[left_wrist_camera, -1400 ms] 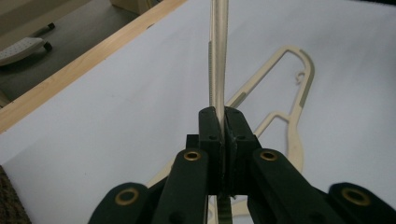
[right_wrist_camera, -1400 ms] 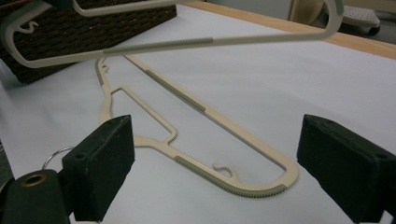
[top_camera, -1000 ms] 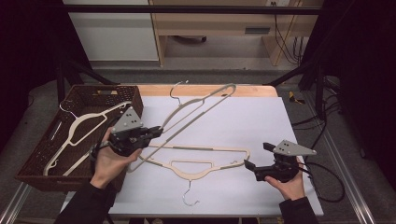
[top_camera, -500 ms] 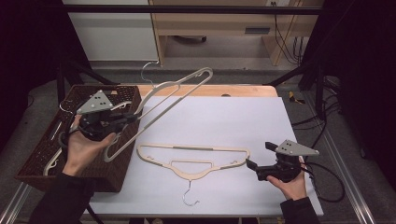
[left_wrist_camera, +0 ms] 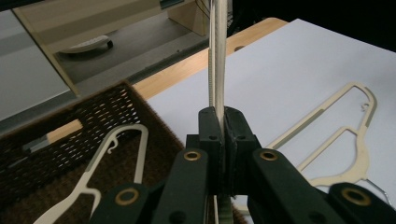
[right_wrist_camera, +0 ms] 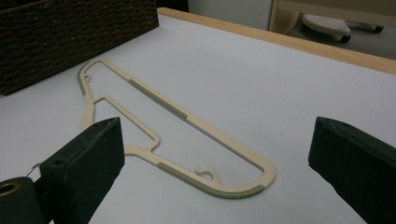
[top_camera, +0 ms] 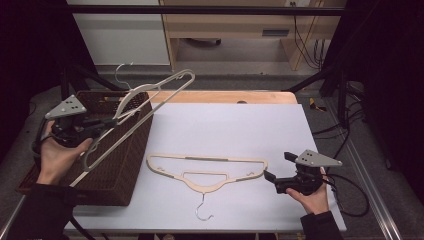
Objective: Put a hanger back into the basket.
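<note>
- Left claw (top_camera: 111, 119) clenched on a cream hanger (top_camera: 150, 100), held in the air above the woven basket (top_camera: 120, 170) at the left edge of the surface (top_camera: 280, 130).
- Held hanger tilted, wire hook (top_camera: 120, 70) toward the far side, lower end down near the hand (top_camera: 60, 155).
- From the left gripper view: jaws pressed together on the thin edge of that hanger (left_wrist_camera: 217, 56), which rises straight up between them.
- Another cream hanger (left_wrist_camera: 107, 163) lying inside the basket (left_wrist_camera: 56, 140), below the claw.
- Right claw (top_camera: 270, 176) released, jaws spread wide, resting low at the near right, just beside the right tip of a third hanger (top_camera: 205, 172).
- Third hanger flat on the white surface, hook (top_camera: 202, 212) pointing to the near edge, apart from the basket.
- From the right gripper view: same flat hanger (right_wrist_camera: 187, 140) lying ahead between the parted jaws, untouched.
</note>
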The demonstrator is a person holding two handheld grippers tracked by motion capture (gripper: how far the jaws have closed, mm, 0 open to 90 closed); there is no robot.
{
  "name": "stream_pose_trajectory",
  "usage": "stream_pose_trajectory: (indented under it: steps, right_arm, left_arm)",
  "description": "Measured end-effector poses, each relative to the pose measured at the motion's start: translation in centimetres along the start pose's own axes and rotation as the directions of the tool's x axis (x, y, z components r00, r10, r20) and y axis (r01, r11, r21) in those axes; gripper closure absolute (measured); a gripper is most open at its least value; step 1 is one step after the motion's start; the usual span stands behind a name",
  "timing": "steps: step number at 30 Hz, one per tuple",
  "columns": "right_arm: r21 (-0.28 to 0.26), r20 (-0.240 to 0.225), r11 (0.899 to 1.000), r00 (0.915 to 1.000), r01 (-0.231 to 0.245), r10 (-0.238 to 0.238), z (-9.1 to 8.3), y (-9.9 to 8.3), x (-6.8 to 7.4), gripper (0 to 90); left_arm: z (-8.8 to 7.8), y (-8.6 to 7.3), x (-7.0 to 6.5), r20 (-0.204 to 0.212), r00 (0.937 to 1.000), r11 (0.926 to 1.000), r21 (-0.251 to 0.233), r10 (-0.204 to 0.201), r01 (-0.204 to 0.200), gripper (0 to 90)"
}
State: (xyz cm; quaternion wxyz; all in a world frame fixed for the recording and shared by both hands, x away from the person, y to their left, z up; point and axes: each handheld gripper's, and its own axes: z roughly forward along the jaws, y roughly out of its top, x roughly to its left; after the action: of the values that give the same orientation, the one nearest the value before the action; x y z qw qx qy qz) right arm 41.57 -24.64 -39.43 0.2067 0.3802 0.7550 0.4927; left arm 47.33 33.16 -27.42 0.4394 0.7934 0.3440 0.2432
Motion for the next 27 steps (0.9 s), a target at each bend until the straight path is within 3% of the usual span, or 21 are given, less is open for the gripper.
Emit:
stream_pose_trajectory:
  steps: [6,13,21,27]
  right_arm:
    - [0.009,0.0,1.0,1.0,0.0,0.0,0.1,0.0,0.1,4.0]
    - [0.015,-0.002,1.0,1.0,0.004,-0.004,0.2,0.0,0.1,4.1]
    - [0.024,0.001,1.0,1.0,0.007,-0.007,0.5,-0.1,0.1,4.2]
    - [0.025,0.002,1.0,1.0,0.009,-0.009,0.5,-0.1,0.1,4.2]
  left_arm:
    - [-1.5,-1.8,2.8,-0.039,0.9987,0.9994,0.01,-0.034,0.035,87.1]
    - [-2.5,-4.5,5.8,-0.082,0.9925,0.9943,0.049,-0.091,0.095,87.1]
    - [-3.2,-6.8,7.3,-0.104,0.9856,0.9878,0.066,-0.133,0.141,87.1]
    - [-3.8,-7.9,8.3,-0.094,0.9827,0.9836,0.07,-0.159,0.166,87.1]
